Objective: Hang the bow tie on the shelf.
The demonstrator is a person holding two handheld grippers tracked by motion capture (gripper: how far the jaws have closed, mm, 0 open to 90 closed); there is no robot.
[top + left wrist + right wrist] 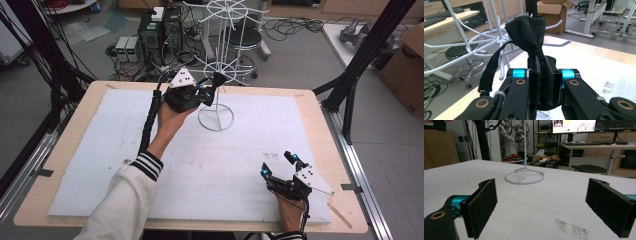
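Beside white rack (218, 65), black cloth (529, 35) pinched between jaws.

high view: above table's near edge, facing forward-down | left gripper view: close behind its jaws, facing white wire rack (486, 40) | right gripper view: low over table, facing same rack (524, 173) farther ahead

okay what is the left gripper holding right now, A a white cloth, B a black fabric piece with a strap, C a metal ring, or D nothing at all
B: the left gripper has its jaws shut on a black fabric piece with a strap, held up beside the white wire rack.
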